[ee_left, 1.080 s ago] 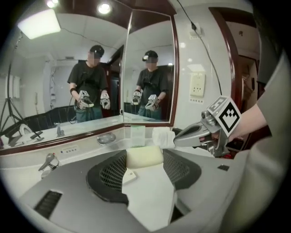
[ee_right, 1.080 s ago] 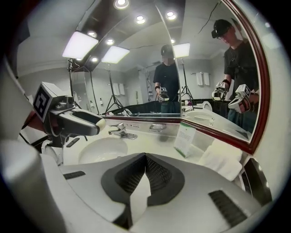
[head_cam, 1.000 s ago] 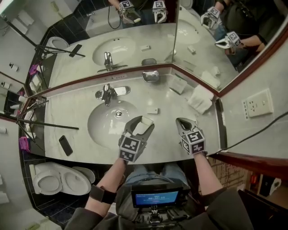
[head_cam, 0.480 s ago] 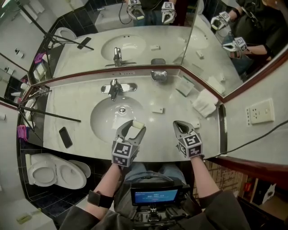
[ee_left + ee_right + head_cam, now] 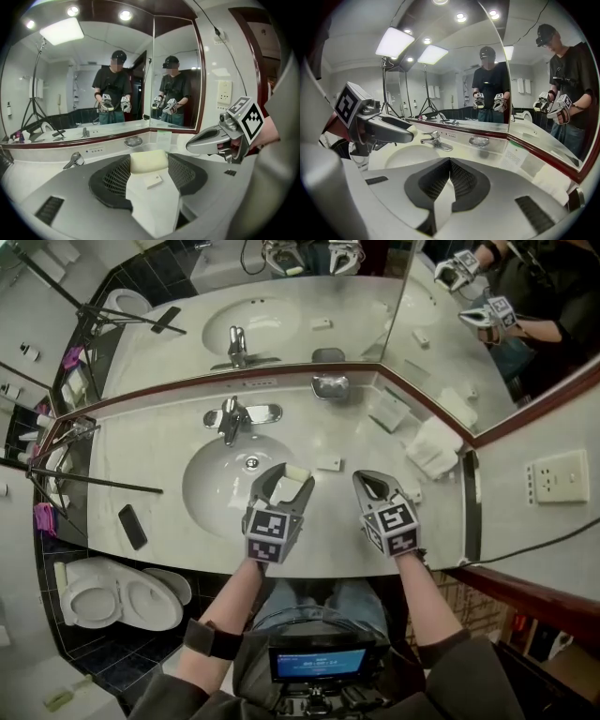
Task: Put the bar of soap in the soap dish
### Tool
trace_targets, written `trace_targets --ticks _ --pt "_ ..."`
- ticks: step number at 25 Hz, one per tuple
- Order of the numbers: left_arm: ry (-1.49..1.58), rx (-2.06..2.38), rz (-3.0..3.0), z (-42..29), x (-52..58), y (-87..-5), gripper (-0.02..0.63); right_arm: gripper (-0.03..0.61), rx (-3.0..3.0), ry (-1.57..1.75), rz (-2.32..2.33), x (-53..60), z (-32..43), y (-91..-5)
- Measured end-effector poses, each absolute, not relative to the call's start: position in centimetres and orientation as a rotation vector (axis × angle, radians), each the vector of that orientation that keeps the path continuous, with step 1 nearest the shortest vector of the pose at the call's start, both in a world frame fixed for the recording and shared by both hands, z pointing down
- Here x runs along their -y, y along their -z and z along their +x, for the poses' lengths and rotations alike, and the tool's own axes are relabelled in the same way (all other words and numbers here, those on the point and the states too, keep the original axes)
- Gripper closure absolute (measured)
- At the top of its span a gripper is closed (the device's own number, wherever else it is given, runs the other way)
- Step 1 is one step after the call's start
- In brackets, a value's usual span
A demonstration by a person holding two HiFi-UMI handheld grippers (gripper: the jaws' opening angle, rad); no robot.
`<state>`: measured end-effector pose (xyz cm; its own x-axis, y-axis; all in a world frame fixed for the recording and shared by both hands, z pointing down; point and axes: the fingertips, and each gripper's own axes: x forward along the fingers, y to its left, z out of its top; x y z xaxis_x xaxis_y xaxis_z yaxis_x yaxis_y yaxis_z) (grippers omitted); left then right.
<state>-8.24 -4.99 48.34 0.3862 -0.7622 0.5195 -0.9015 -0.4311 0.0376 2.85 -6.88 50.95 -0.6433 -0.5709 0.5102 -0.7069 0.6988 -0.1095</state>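
Observation:
A cream bar of soap [image 5: 295, 473] sits between the jaws of my left gripper [image 5: 292, 478], over the right rim of the sink basin [image 5: 211, 493]. In the left gripper view the soap [image 5: 149, 161] is clamped between the mesh pads. The metal soap dish [image 5: 330, 386] stands on the back ledge under the mirror, well beyond both grippers, and shows as the dish [image 5: 133, 141] straight ahead of the soap. My right gripper [image 5: 366, 480] hovers over the counter to the right, jaws together with nothing in them [image 5: 450, 162]. From there the dish [image 5: 479, 140] lies ahead.
A chrome faucet [image 5: 230, 416] stands behind the basin. A small white packet [image 5: 329, 464] lies just past the soap. A printed card [image 5: 387, 411] and folded white towel [image 5: 433, 446] sit at back right. A black phone [image 5: 132, 526] lies at the left. Mirrors line the back wall.
Both grippers have shifted a little over the front of the counter, the left still holding the soap. The right stays shut. The head view has drifted slightly.

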Motion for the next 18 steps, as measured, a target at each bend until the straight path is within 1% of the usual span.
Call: trace_targets --ticks 9,18 --pt "-0.679 1.473 2.332 -6.6 16.8 -52.3 0.362 0.558 2.468 -0.3 0.944 14.6 -0.7 -51.8" --pt "-0.694 1.494 2.285 -5.9 27.5 -57.1 0.362 0.558 2.439 -0.297 0.903 20.5 -2.8 -56.3"
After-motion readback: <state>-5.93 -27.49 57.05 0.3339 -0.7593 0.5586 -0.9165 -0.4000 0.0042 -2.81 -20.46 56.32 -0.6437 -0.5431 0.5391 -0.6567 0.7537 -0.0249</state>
